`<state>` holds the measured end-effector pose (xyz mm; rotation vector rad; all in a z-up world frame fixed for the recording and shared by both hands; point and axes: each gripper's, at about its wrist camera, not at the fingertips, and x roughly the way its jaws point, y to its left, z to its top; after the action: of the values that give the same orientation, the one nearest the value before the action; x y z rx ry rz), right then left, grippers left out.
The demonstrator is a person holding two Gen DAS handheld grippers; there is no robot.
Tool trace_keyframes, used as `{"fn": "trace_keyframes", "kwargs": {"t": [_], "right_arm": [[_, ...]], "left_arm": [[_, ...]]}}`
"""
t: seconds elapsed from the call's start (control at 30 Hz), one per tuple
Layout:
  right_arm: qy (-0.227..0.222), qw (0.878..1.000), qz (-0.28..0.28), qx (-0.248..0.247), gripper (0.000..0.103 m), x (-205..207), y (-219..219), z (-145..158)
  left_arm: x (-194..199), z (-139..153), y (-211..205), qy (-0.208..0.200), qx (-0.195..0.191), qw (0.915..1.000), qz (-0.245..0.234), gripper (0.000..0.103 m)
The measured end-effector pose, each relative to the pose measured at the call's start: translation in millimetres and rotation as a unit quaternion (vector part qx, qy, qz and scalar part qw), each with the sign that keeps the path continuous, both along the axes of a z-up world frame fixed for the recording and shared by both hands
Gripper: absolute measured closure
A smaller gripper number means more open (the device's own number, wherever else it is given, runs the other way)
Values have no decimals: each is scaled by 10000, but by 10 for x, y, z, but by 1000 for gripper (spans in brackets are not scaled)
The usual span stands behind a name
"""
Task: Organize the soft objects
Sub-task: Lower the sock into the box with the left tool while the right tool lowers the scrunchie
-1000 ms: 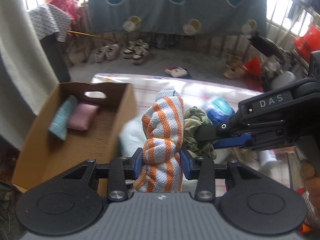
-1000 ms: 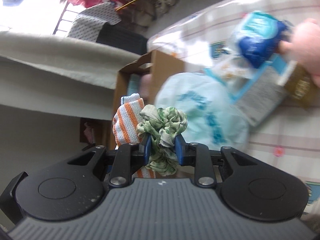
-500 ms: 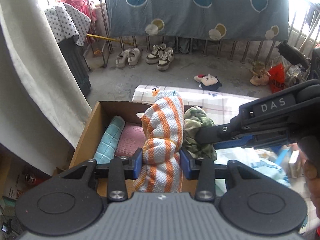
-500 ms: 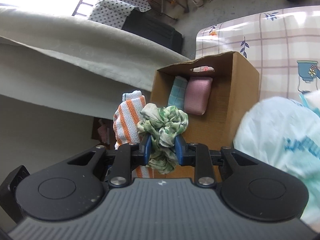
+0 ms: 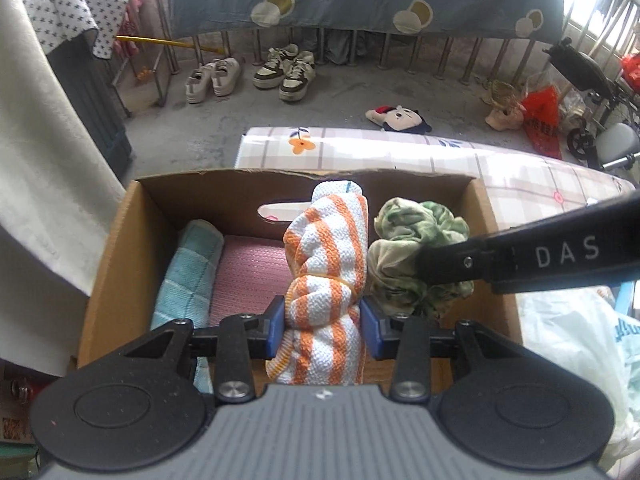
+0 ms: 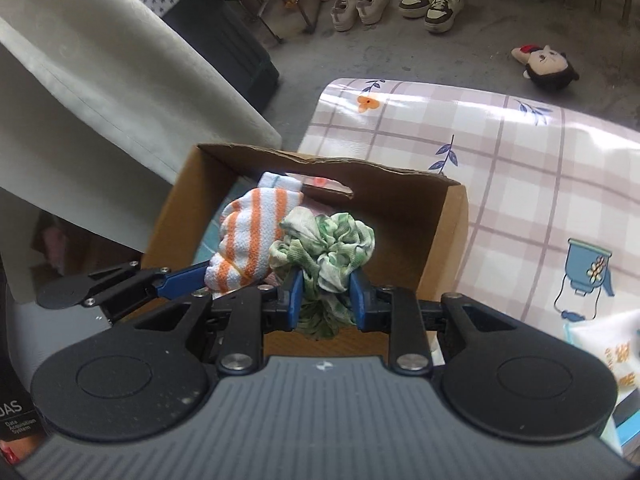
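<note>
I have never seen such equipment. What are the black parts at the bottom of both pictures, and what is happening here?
The black parts are hand-held grippers, one in each of a person's hands; there is no robot. Each carries a camera looking forward along its two fingers, so one picture comes from the left tool and one from the right.

The left gripper is shut on a striped cloth, orange and white. The right gripper is shut on a green scrunchie. Both hang over an open cardboard box standing at the end of a table with a checked cover. In the box already lie a teal cloth and a pink cloth.
</note>
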<state>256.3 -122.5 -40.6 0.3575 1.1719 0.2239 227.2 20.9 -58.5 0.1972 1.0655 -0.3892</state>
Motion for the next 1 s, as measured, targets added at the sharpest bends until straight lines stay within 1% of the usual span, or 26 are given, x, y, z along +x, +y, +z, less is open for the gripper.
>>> {"fn": "trace_keyframes", "kwargs": {"t": [0.1,0.2,0.33,0.47,0.63,0.77,0.8,0.87,1.0], "right_arm": [[31,9996,86,-285,79,66,42,-51],[107,9986,115,-510,76,127,75,-93],[195,9973,83,-697,76,162,92,-178],[247,9959,-34,-875,76,149,77,-233],[197,9965,-162,-799,76,106,41,-225],[145,9970,-230,-725,75,75,16,-189],[133,9973,-248,-682,74,66,4,-177],[99,9979,-272,-579,74,49,-20,-153],[-35,9991,-361,-212,73,-10,-93,-86]], "left_arm": [[32,-129,-16,75,-53,9999,-89,62],[66,-231,-19,123,-158,9998,-78,62],[123,-356,-28,147,-257,9996,-3,61],[166,-474,-54,254,-361,9990,16,60],[190,-594,-123,377,-240,9990,-25,59],[205,-609,-154,351,-138,9993,-43,54],[203,-597,-159,334,-131,9993,-64,53],[194,-566,-174,259,-92,9996,-99,49],[191,-545,-241,212,-78,9995,-216,50]]}}
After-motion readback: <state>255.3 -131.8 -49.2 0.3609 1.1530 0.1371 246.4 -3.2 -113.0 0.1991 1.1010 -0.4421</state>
